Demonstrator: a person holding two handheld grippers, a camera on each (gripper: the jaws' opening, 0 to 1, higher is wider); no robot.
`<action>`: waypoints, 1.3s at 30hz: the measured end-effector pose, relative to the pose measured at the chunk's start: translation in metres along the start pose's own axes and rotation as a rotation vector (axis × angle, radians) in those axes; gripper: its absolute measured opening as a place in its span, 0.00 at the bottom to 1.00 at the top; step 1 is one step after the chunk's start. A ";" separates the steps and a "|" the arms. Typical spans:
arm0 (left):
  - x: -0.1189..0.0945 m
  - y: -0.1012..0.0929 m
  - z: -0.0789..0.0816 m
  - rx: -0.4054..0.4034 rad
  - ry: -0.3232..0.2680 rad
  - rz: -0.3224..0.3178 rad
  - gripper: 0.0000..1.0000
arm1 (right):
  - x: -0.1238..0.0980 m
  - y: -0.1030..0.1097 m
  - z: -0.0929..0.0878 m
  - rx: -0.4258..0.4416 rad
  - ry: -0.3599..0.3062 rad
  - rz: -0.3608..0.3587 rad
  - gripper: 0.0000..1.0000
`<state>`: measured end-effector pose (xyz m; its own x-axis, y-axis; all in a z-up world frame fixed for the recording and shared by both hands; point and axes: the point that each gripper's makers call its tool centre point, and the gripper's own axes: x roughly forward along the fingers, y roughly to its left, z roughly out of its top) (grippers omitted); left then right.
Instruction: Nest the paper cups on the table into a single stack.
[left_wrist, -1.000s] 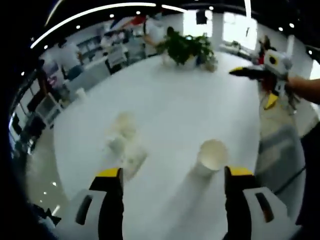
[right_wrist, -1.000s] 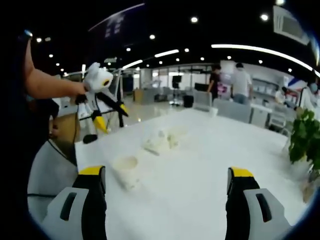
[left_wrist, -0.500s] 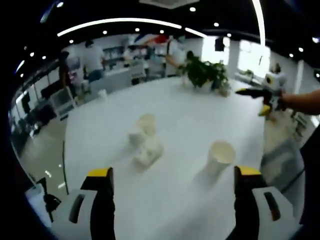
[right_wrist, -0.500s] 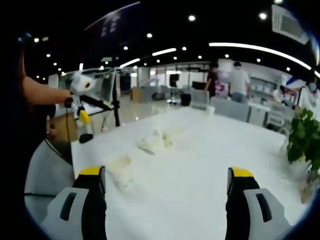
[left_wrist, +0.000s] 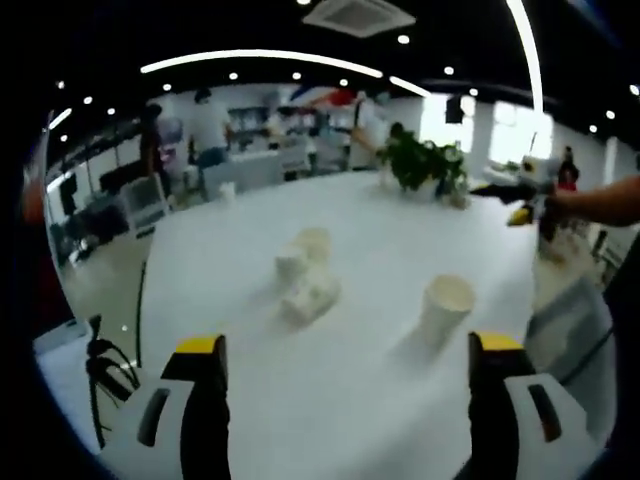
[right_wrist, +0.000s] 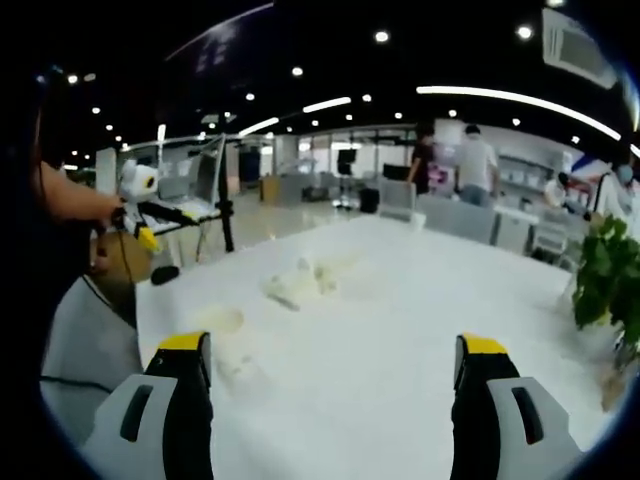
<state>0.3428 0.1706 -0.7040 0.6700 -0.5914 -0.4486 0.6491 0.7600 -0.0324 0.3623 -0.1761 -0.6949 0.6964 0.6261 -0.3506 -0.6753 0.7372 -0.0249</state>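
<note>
On the white round table (left_wrist: 340, 400), an upright paper cup (left_wrist: 446, 308) stands alone to the right, just ahead of my left gripper (left_wrist: 350, 390), which is open with nothing between its jaws. A cluster of three white cups (left_wrist: 306, 270) sits in the table's middle, one lying on its side. From the other side, the same cluster (right_wrist: 297, 281) and the single cup (right_wrist: 222, 322) look blurred and pale. My right gripper (right_wrist: 335, 385) is open and empty, held above the table. The right gripper (left_wrist: 515, 192) also appears at the far right, the left gripper (right_wrist: 145, 205) at the far left.
A potted green plant (left_wrist: 425, 165) stands at the table's far edge and shows again as a plant (right_wrist: 608, 285). Another small cup (left_wrist: 227, 191) sits near the far left edge. People, desks and chairs fill the room behind. A cable hangs off the table edge (left_wrist: 110, 360).
Both views have swung: the left view tilted up and back, leaving the cups farther off. In the right view the left gripper and the cups slid leftward.
</note>
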 end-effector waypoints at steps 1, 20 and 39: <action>0.000 0.003 0.000 0.015 -0.011 0.014 1.00 | 0.001 0.000 -0.003 -0.001 0.003 0.001 1.00; 0.014 0.013 -0.011 0.001 -0.044 0.007 1.00 | 0.009 -0.010 -0.021 0.036 0.001 -0.016 1.00; 0.048 0.010 -0.001 0.117 0.004 -0.046 1.00 | 0.011 -0.007 -0.029 0.058 0.019 -0.012 1.00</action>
<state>0.3814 0.1503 -0.7269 0.6374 -0.6234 -0.4530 0.7167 0.6954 0.0515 0.3679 -0.1816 -0.7263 0.6993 0.6128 -0.3679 -0.6513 0.7584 0.0253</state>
